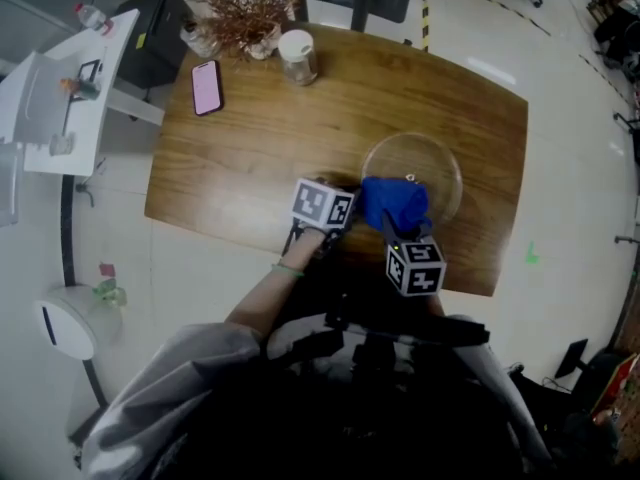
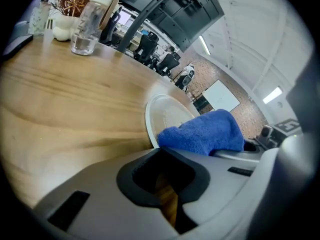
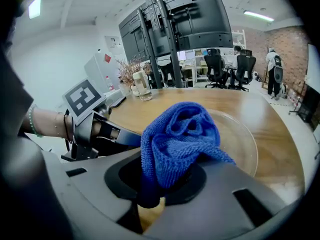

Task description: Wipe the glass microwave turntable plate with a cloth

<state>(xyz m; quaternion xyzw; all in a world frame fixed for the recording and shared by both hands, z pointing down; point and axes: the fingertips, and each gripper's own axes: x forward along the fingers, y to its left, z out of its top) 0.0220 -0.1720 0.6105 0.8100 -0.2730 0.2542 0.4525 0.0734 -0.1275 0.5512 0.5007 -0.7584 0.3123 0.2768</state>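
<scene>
The round glass turntable plate [image 1: 432, 168] lies flat on the wooden table [image 1: 260, 158], towards its near right side. A bunched blue cloth [image 1: 393, 202] rests on the plate's near edge, and my right gripper [image 1: 397, 230] is shut on it. In the right gripper view the cloth [image 3: 180, 134] bulges up out of the jaws over the plate [image 3: 242, 139]. My left gripper [image 1: 337, 204] sits low on the table just left of the plate, shut, with only wood showing in its slit [image 2: 167, 196]. The plate rim [image 2: 150, 126] and cloth [image 2: 205, 131] lie right in front of it.
At the table's far side stand a clear jar with a white lid [image 1: 298, 56], a pot of dried twigs [image 1: 245, 13] and a pink phone [image 1: 207, 88]. A white side table [image 1: 60, 88] stands to the left. The table's near edge [image 1: 250, 240] runs beside my left hand.
</scene>
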